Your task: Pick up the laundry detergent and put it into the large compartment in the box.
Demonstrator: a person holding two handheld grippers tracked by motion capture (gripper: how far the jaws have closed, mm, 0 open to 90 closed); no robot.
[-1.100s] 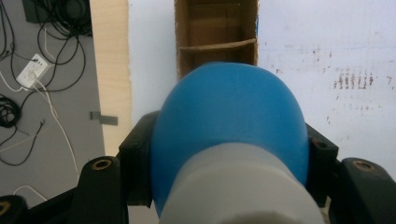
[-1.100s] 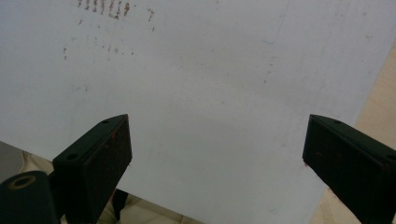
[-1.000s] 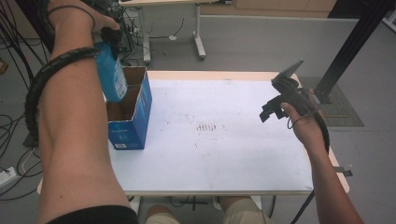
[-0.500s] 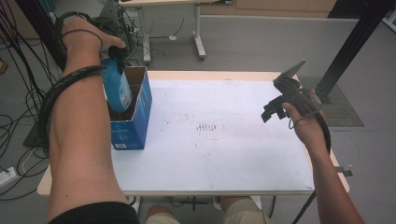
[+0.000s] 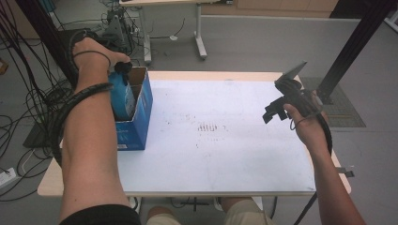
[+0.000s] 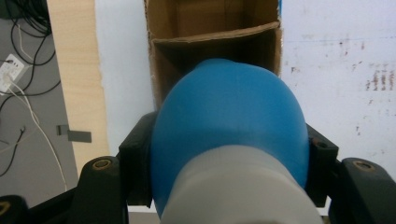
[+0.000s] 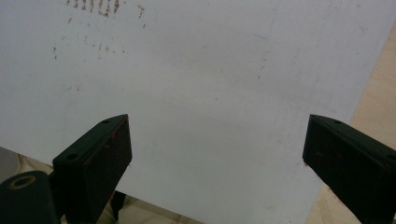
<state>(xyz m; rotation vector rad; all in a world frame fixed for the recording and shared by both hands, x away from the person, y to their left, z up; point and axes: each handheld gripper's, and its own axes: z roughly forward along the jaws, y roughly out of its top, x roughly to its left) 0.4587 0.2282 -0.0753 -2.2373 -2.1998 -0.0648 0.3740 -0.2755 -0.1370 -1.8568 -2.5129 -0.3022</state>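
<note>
Left claw clamping blue bottle (over cardboard box), right claw agape

Setting: lab / robotics test room, not a home. Evidence: bare grey floor; black cable bundles trailing loose at left, w/ white power strip on floor; black metal rig posts; second bench on white T-legs behind. Work table: wood-edged top under stained white sheet. No domestic furnishings.
</note>
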